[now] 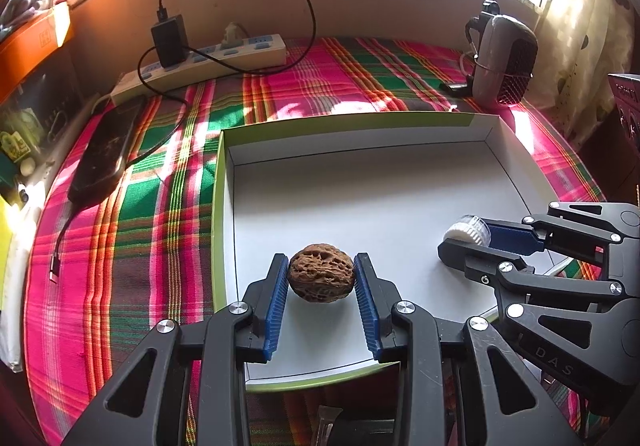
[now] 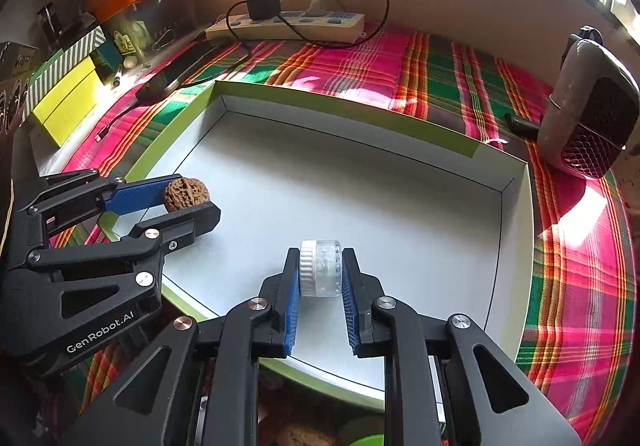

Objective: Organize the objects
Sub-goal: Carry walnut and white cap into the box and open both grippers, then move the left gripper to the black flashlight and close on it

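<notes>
The walnut (image 1: 321, 272) sat clamped between the blue pads of the left gripper (image 1: 321, 278) above the near left part of the white tray (image 1: 360, 182), while the small clear jar (image 2: 321, 269) with its ribbed white cap was pinched on its two ends by the right gripper (image 2: 320, 278) over the tray's near middle. To set both down well, each hand should probably lower until its load touched the tray floor before releasing (a walnut rolls readily), keeping the two apart and off the green rim (image 1: 218, 182), with the plaid cloth (image 1: 132, 230) beyond.
</notes>
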Tool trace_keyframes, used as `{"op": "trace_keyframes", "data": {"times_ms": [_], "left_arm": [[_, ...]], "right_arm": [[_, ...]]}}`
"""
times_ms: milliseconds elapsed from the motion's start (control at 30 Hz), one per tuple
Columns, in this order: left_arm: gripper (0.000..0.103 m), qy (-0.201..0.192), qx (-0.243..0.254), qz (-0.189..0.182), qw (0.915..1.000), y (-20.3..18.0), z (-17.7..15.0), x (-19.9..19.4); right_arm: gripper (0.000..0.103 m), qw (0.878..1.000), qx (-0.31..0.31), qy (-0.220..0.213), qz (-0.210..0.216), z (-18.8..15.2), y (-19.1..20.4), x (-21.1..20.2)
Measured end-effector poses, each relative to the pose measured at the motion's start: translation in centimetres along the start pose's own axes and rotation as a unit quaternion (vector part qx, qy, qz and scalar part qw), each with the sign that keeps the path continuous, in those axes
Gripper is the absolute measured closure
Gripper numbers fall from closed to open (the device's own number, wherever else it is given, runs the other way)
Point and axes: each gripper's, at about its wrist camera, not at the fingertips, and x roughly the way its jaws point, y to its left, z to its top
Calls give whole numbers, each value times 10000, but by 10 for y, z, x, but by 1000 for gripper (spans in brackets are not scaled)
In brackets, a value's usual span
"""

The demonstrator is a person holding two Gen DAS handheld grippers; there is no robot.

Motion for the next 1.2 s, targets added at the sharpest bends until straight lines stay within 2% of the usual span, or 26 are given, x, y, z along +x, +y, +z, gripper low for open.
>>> {"op": "trace_keyframes", "data": {"times_ms": [200,333,767,1200], "left_arm": [[71,-4,-30,-28,10000,0,-1,0],[71,-68,-50,-37,10000,1,-1,-3],[71,-223,-117,-68,9997,4,-5,-22],[71,-490,-504,-13,9975,17,-34,-60]], "right_arm": [[79,10000,49,3,-15,-1,1,-1],[61,9999,125,-39,-32,-2,-1,-3],[60,9990,333,-282,-88,-7,-8,-24],[60,9955,535,-718,-314,-30,-13,-65]]}}
